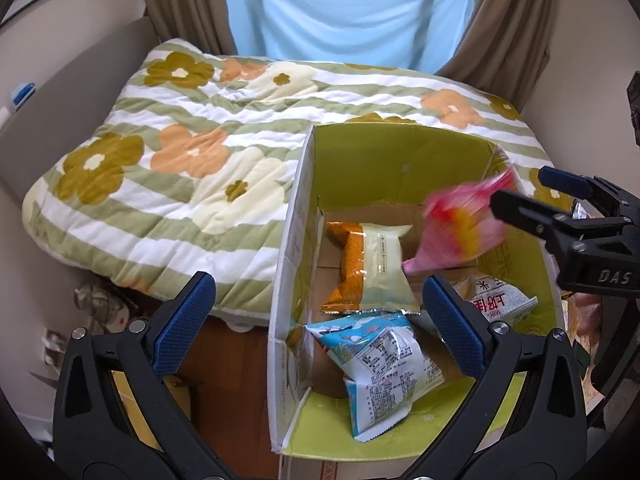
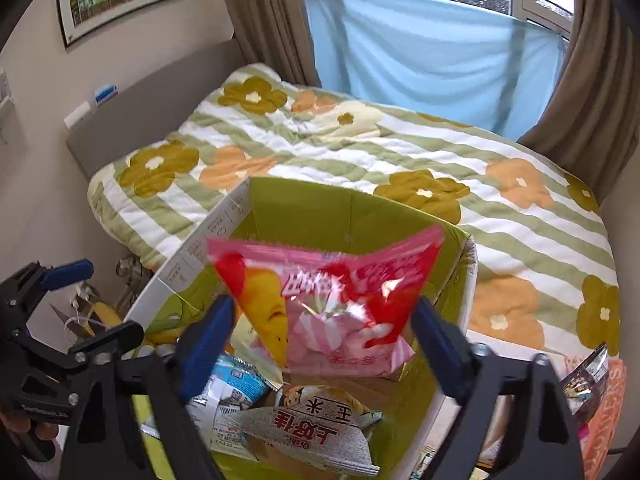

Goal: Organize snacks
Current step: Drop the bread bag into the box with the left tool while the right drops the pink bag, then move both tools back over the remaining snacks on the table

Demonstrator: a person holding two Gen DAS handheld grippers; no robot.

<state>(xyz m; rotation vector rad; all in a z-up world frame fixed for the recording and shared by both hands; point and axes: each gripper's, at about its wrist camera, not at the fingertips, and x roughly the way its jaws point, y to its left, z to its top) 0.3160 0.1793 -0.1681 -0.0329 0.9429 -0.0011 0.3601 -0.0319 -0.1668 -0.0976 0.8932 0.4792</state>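
A green-lined cardboard box (image 1: 400, 152) stands open beside the bed, also in the right wrist view (image 2: 304, 208). Inside lie an orange-and-cream packet (image 1: 372, 264), a blue-and-white packet (image 1: 384, 364) and a grey corn-snack bag (image 1: 496, 300), the last also in the right wrist view (image 2: 304, 432). A pink snack bag (image 1: 464, 232) is blurred in mid-air over the box, loose between my right gripper's (image 2: 324, 336) open fingers (image 2: 208, 340). My left gripper (image 1: 320, 324) is open and empty at the box's near left wall.
A bed with a flower-patterned quilt (image 1: 180, 168) fills the space behind the box. Blue sheet and brown curtains (image 1: 512, 20) hang at the window. More snack packets (image 2: 588, 384) lie to the right of the box. Cables and clutter (image 1: 100, 304) lie at the left.
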